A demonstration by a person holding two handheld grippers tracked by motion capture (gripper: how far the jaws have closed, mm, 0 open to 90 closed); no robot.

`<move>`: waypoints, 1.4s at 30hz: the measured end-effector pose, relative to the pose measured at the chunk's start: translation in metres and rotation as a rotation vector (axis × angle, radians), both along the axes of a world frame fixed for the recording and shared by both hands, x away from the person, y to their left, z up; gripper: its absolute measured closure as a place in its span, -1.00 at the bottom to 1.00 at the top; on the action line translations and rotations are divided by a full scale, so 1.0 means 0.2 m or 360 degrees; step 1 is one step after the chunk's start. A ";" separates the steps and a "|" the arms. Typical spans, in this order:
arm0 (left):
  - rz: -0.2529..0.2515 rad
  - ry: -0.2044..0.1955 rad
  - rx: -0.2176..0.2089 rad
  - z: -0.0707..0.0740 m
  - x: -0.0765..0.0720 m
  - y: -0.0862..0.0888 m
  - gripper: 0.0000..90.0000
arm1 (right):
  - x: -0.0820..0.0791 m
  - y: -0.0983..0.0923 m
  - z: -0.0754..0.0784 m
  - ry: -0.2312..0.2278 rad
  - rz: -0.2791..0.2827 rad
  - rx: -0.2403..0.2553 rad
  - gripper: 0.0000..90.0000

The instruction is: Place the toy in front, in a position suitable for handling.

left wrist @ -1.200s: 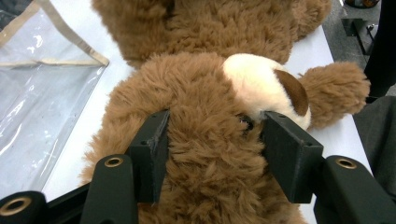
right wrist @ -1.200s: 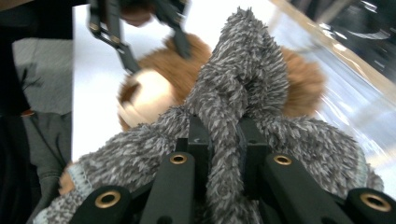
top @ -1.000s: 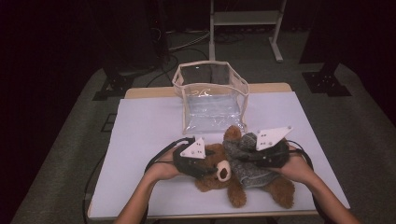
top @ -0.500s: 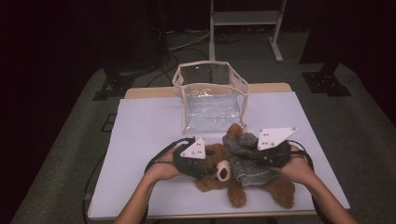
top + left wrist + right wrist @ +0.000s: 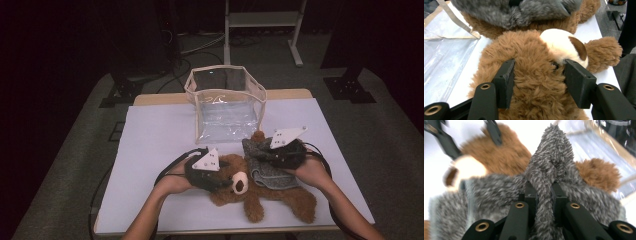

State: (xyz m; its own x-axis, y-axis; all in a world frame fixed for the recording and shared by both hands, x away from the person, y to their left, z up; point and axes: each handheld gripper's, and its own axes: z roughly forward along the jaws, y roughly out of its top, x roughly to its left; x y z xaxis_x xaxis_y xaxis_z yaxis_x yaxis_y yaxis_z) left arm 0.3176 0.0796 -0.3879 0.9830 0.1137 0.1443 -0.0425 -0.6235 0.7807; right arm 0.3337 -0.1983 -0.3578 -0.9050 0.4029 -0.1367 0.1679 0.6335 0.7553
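Teddy bear (image 5: 260, 192) lay low centre, head clamped in left gripper (image 5: 537, 72) — right gripper (image 5: 543, 192), pinching grey sweater (image 5: 549, 165), had edged sideways; sleeve likely coming off.

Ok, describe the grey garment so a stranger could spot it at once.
Find the clear bag on the white table. Just in front lies a brown teddy bear. The grey garment is the fuzzy speckled fabric on its torso, pinched by the right gripper.
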 end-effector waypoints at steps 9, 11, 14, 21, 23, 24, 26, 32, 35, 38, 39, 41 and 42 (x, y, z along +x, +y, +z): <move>-0.0006 -0.0010 0.0014 0.00 0.00 0.00 -0.03 | 0.01 0.10 0.00 -0.0035 0.0021 -0.0059 0.75; -0.0004 -0.0008 0.0007 0.00 0.00 0.00 -0.03 | 0.04 0.06 -0.03 0.0004 -0.0030 -0.0052 0.75; -0.0008 -0.0004 -0.0004 0.00 0.00 0.00 -0.03 | 0.03 -0.01 -0.03 0.0079 -0.0067 0.0053 0.75; 0.0011 -0.0020 0.0009 0.00 0.01 -0.05 -0.02 | -0.16 0.00 -0.01 0.0074 0.0087 0.0051 0.75; 0.0007 -0.0030 0.0006 0.00 0.01 -0.06 -0.03 | -0.18 -0.02 -0.03 0.0062 0.0071 0.0015 0.75; 0.0007 -0.0027 -0.0004 0.00 0.02 -0.07 -0.03 | -0.18 -0.05 -0.04 0.0055 0.0055 -0.0005 0.76; 0.0009 -0.0032 -0.0011 0.01 0.01 -0.07 -0.04 | -0.18 -0.11 -0.05 0.0089 0.0017 0.0033 0.76; 0.0034 -0.0074 0.0000 0.07 0.00 0.01 -0.07 | -0.17 -0.19 -0.05 0.0077 -0.0035 0.0071 0.76; 0.0044 -0.0077 0.0033 0.07 -0.02 0.07 -0.04 | -0.17 -0.19 -0.06 0.0058 -0.0047 0.0069 0.76; 0.0056 -0.0059 0.0070 0.02 -0.02 0.08 -0.01 | -0.17 -0.17 -0.04 0.0030 -0.0059 0.0063 0.76; 0.0059 -0.0050 0.0071 0.00 -0.02 0.07 -0.01 | -0.18 -0.15 -0.03 0.0004 -0.0052 0.0070 0.76; 0.0065 -0.0031 0.0057 -0.03 -0.01 0.04 -0.01 | -0.22 -0.10 0.00 -0.0032 -0.0010 0.0073 0.76; 0.0068 -0.0034 0.0054 -0.04 0.00 0.03 -0.01 | -0.24 -0.07 0.00 -0.0038 0.0025 0.0087 0.76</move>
State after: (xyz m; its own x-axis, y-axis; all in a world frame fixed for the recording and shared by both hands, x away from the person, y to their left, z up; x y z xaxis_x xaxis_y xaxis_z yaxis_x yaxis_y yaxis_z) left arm 0.3173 0.0853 -0.3959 0.9740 0.1500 0.1698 -0.0319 -0.6511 0.7583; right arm 0.2864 -0.2124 -0.3572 -0.9079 0.3962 -0.1366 0.1397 0.5934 0.7927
